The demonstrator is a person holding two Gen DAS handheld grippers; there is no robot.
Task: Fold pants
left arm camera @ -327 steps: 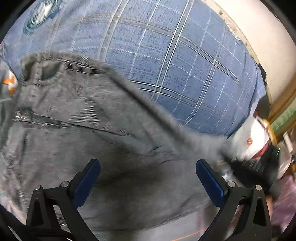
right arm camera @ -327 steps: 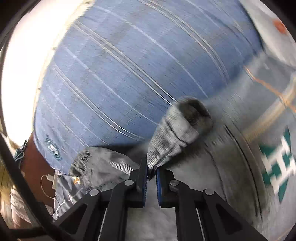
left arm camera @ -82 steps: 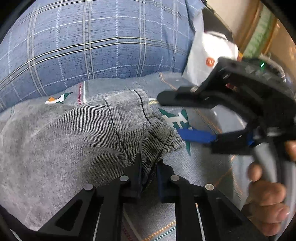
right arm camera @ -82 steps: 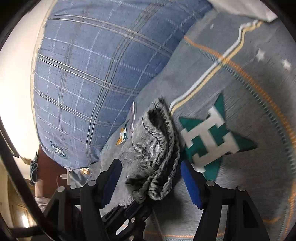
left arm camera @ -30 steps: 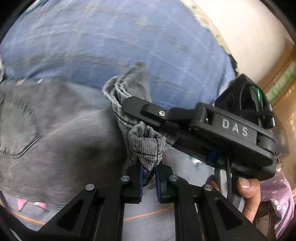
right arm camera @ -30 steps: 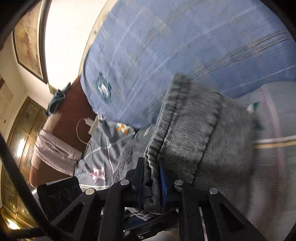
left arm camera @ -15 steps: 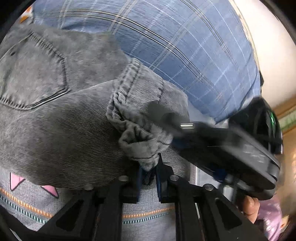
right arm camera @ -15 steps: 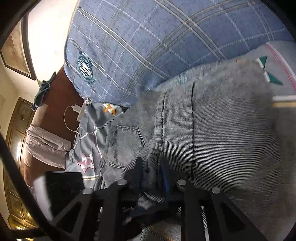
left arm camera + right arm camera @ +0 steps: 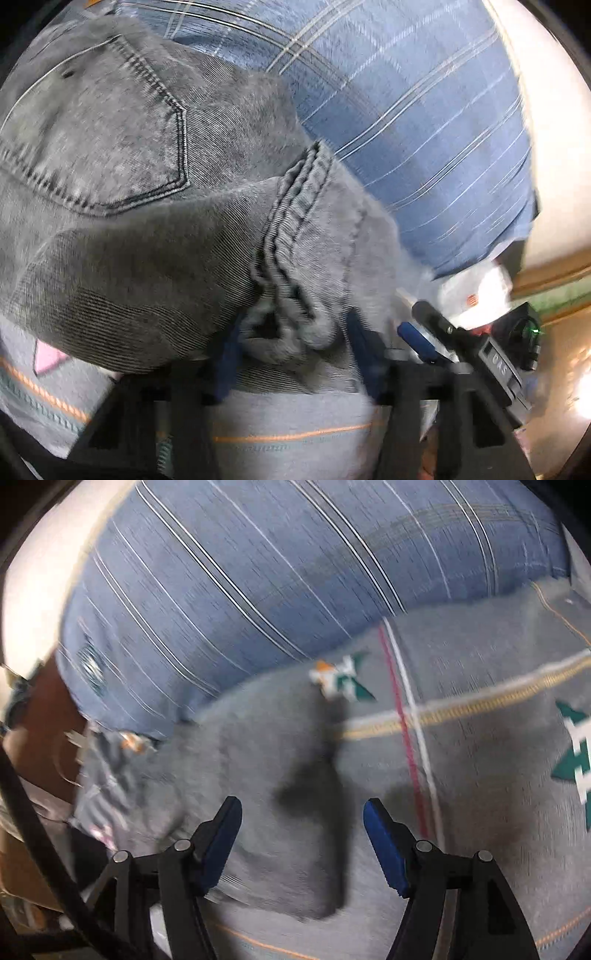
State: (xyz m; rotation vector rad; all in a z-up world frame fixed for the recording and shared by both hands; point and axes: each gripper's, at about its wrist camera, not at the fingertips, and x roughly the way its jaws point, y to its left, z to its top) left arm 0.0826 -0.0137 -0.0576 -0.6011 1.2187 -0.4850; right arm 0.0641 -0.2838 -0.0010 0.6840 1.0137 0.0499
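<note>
The pants (image 9: pixel 155 192) lie folded on the bed cover (image 9: pixel 288 435), and the big pillow (image 9: pixel 406 110) sits right behind them, touching their far edge. The left hand-held gripper (image 9: pixel 295 354) is at the near edge of the pants with a bunched hem between its fingers, and the right hand-held gripper (image 9: pixel 303 830) is just to its right, over the pants' right edge. A bag (image 9: pixel 476 295) lies at the pillow's right end.
</note>
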